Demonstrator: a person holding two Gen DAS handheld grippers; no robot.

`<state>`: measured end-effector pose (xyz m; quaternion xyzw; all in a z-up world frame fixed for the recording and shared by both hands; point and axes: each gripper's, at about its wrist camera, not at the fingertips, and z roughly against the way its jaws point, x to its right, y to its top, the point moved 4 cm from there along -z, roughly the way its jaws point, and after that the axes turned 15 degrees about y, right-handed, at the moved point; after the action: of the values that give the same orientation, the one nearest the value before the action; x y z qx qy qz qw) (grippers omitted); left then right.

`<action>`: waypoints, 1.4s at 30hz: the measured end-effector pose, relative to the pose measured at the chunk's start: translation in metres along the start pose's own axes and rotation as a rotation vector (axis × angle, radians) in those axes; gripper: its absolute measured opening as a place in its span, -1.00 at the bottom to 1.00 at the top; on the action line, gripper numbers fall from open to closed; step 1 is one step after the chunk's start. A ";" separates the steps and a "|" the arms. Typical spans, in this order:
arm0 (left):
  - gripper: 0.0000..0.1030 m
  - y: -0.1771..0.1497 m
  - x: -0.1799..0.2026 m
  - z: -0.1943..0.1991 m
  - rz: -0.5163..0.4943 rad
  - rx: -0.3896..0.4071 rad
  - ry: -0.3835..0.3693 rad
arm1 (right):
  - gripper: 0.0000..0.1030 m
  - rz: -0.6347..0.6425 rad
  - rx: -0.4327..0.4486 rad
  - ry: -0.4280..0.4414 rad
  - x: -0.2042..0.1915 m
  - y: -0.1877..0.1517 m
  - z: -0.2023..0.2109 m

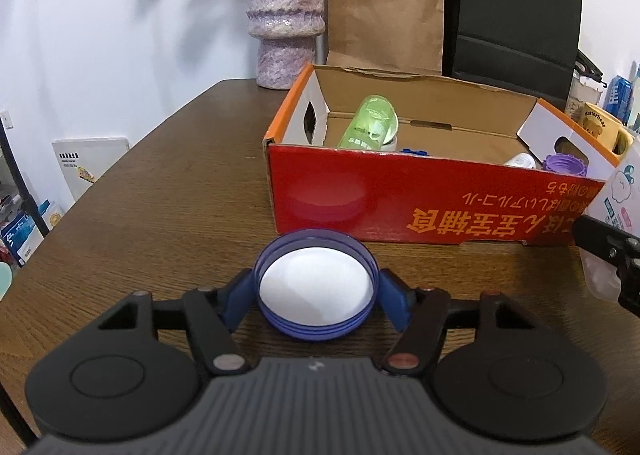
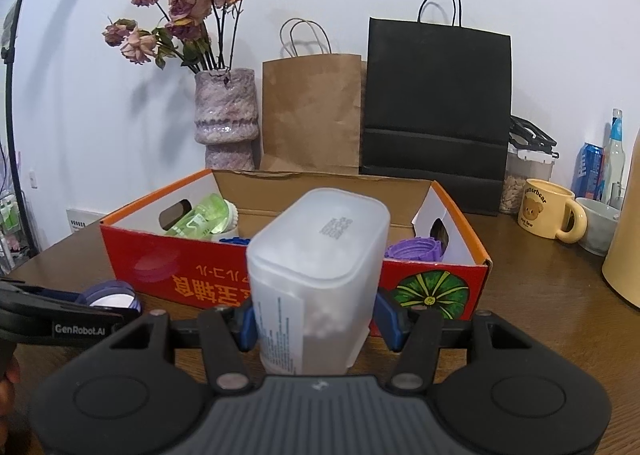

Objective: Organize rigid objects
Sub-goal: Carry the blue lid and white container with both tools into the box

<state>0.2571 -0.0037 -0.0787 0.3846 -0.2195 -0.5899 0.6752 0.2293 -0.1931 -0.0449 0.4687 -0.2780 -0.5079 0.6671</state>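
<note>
A dark brown wooden table is carrying everything here, its grain showing and its far corner rounded, and it is standing against a plain white wall. At the back of the table a mottled purple vase of dried roses is standing beside a brown paper bag and a black paper bag, both leaning on the wall. To the right a yellow mug with a bear on it is sitting near a white bowl, a clear lidded jar and some bottles.

In the middle an open red and orange cardboard box is resting on the table, holding a green bottle lying tilted at its left end and a purple ring-shaped cap at its right end.

The left gripper is standing about half open, its blue pads on either side of a blue lid that is lying on the table just in front of the box, white inside facing up; whether the pads are pressing on it I cannot tell. The right gripper is clamping a frosted white container by its lower sides, holding it upright before the box.
</note>
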 end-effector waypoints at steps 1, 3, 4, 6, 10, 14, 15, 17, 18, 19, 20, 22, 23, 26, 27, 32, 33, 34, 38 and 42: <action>0.31 0.000 0.000 0.001 0.000 0.003 -0.001 | 0.08 0.002 0.002 0.001 0.000 0.000 0.001; 0.31 0.000 0.001 0.003 0.001 0.008 0.000 | 0.08 0.004 0.006 0.002 0.000 0.001 0.002; 0.31 -0.001 0.001 0.004 0.001 0.010 -0.002 | 0.08 0.004 0.009 0.002 0.000 0.001 0.002; 0.31 -0.001 0.002 0.005 0.000 0.014 -0.002 | 0.08 0.002 0.014 0.002 0.000 0.002 0.004; 0.31 -0.001 0.003 0.010 0.001 0.027 -0.003 | 0.08 0.000 0.020 0.001 0.001 0.002 0.005; 0.31 0.001 0.005 0.017 0.010 0.048 -0.004 | 0.08 0.002 0.029 -0.001 0.001 0.003 0.008; 0.31 0.001 0.005 0.019 0.012 0.054 -0.009 | 0.08 0.002 0.031 -0.002 0.001 0.003 0.008; 0.31 0.001 0.007 0.024 0.012 0.068 -0.009 | 0.08 0.003 0.034 -0.003 0.001 0.004 0.010; 0.31 0.001 0.009 0.026 0.011 0.075 -0.010 | 0.08 0.004 0.036 -0.004 0.001 0.003 0.011; 0.31 0.001 0.010 0.028 0.009 0.080 -0.011 | 0.08 0.004 0.038 -0.005 0.001 0.004 0.012; 0.31 0.002 0.011 0.029 0.009 0.084 -0.010 | 0.08 0.005 0.041 -0.006 0.002 0.004 0.013; 0.31 0.003 0.012 0.033 0.013 0.093 -0.013 | 0.08 0.007 0.046 -0.007 0.002 0.005 0.015; 0.31 0.004 0.012 0.035 0.018 0.098 -0.016 | 0.08 0.010 0.048 -0.008 0.003 0.006 0.015; 0.31 0.007 0.013 0.041 0.030 0.115 -0.020 | 0.08 0.016 0.054 -0.008 0.003 0.008 0.017; 0.31 0.009 0.013 0.043 0.032 0.121 -0.021 | 0.08 0.017 0.056 -0.007 0.003 0.009 0.018; 0.31 0.017 0.018 0.051 0.034 0.139 -0.028 | 0.08 0.027 0.072 -0.009 0.006 0.014 0.022; 0.31 0.018 0.019 0.052 0.032 0.143 -0.028 | 0.08 0.030 0.075 -0.011 0.007 0.016 0.022; 0.31 0.020 0.019 0.053 0.032 0.147 -0.029 | 0.08 0.032 0.078 -0.012 0.008 0.017 0.023; 0.31 0.029 0.023 0.057 0.034 0.162 -0.036 | 0.08 0.042 0.089 -0.020 0.011 0.023 0.025; 0.31 0.038 0.028 0.061 0.035 0.182 -0.042 | 0.08 0.058 0.101 -0.024 0.013 0.032 0.026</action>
<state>0.2413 -0.0465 -0.0170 0.4279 -0.2929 -0.5636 0.6430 0.2250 -0.2133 -0.0068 0.4873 -0.3248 -0.4793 0.6537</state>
